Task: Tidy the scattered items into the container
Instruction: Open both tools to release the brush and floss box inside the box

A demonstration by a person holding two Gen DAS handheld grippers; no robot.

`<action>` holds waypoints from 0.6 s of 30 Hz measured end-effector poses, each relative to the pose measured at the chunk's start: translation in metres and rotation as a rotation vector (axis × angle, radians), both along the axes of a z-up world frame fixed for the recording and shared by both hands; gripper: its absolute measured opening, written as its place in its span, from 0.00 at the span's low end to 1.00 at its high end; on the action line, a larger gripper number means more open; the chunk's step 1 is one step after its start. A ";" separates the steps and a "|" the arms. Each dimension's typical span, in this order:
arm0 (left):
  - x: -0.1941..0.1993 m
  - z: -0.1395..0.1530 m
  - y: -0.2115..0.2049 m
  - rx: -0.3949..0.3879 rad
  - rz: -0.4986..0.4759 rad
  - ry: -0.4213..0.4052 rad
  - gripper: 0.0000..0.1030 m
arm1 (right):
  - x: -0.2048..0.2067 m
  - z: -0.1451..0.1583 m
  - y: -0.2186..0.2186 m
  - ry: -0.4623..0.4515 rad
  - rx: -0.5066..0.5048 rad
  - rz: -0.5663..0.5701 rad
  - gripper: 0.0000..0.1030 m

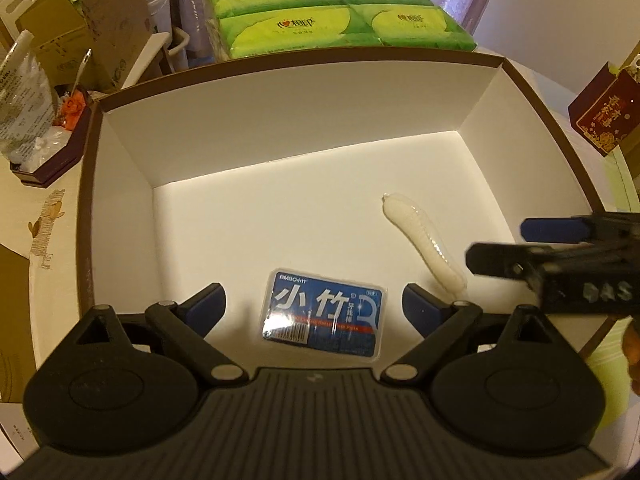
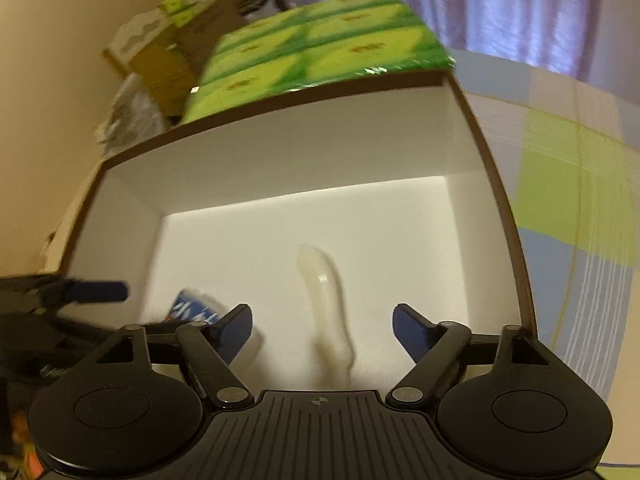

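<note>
My right gripper point(image 2: 322, 322) hangs over the near edge of the white-lined box point(image 2: 464, 128), fingers spread wide and holding nothing. Between them on the box floor lies a pale white tube point(image 2: 326, 300), running near to far. At near left sits a blue packet point(image 2: 192, 308), partly behind my finger. My left gripper point(image 2: 100, 291) pokes in from the left. Green tissue packs point(image 2: 320, 52) sit beyond the far wall.

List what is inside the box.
Two things lie on the box floor: a blue packet and a white tube. The tools cover the near floor, so anything there is hidden.
</note>
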State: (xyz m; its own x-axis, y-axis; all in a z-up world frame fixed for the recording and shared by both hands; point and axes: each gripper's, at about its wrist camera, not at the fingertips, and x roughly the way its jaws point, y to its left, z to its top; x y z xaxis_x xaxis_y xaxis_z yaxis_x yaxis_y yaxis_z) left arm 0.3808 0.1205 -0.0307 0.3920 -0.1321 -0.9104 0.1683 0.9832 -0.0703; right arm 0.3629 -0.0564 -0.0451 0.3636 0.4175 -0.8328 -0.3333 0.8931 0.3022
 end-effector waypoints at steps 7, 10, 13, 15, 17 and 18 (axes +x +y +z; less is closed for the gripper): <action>-0.014 0.010 -0.001 0.019 0.011 -0.030 0.90 | -0.027 0.016 0.000 -0.053 -0.031 0.031 0.85; -0.020 0.016 -0.002 0.031 0.008 -0.047 0.91 | -0.037 0.024 0.000 -0.077 -0.026 0.033 0.85; -0.027 0.022 -0.004 0.037 0.007 -0.064 0.91 | -0.046 0.031 0.000 -0.102 -0.028 0.035 0.85; -0.032 0.025 -0.004 0.040 0.009 -0.073 0.92 | -0.051 0.035 -0.001 -0.113 -0.033 0.032 0.85; -0.037 0.029 -0.004 0.041 0.013 -0.081 0.92 | -0.058 0.039 -0.003 -0.127 -0.036 0.027 0.85; -0.040 0.031 -0.005 0.042 0.013 -0.085 0.92 | -0.061 0.041 -0.004 -0.133 -0.036 0.026 0.85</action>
State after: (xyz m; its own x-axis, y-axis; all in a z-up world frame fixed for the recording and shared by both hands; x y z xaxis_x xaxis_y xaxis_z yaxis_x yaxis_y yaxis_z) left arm 0.3411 0.1157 -0.0001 0.4693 -0.0888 -0.8786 0.1588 0.9872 -0.0149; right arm 0.3019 -0.0600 -0.0041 0.4612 0.3986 -0.7927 -0.3913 0.8932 0.2215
